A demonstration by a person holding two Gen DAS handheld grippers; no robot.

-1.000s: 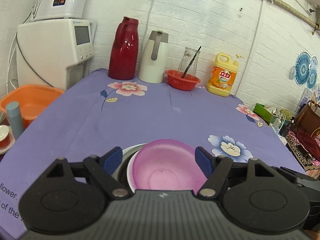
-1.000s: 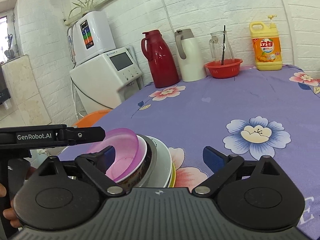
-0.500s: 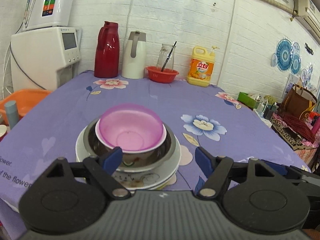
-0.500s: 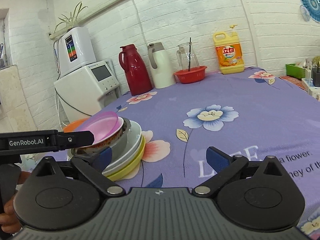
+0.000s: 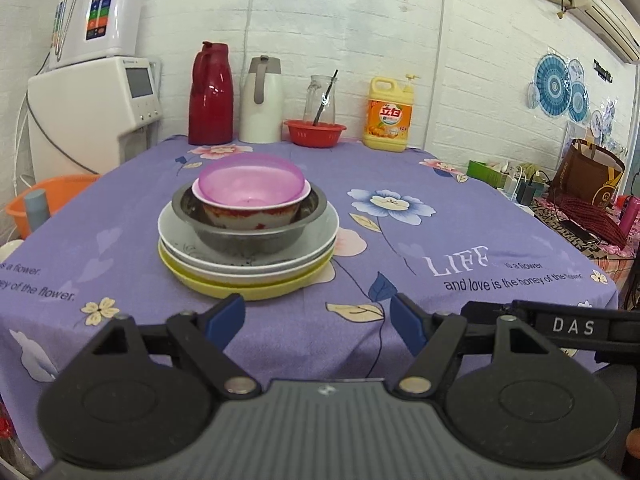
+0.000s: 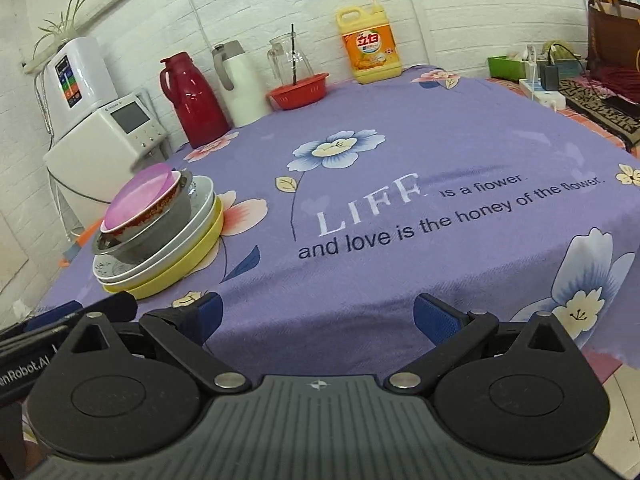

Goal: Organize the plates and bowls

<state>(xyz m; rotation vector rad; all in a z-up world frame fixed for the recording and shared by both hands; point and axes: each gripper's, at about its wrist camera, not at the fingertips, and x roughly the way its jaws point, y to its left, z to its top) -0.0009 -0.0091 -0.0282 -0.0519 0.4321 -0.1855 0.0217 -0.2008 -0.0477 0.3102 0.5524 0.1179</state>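
A purple floral table (image 5: 460, 240). My left tool (image 5: 318, 322) and right tool (image 6: 318, 318) gape empty before the crockery stack (image 5: 248, 236); its light purple plastic bowl (image 5: 251, 180) lifts by its rim.

The surface (image 5: 460, 240) wears a lilac cloth printed with blue, pink and cream flowers, white "LIFE" lettering and dark script. On it, the stack shows a translucent pink-purple bowl (image 5: 252, 180) at the top, then a white bowl (image 5: 248, 216) with a red pattern, a grey steel bowl (image 5: 256, 236), white plates (image 5: 248, 264) with a faint dark floral print, and a pale yellow plate (image 5: 256, 288) at the bottom. Behind the stack stand a dark red jug (image 5: 211, 94), a white jug (image 5: 262, 100) with a grey handle, a red basket (image 5: 315, 133) and a yellow bottle (image 5: 389, 115) with an orange label. The fingers (image 5: 224, 318) have blue pads on black arms.
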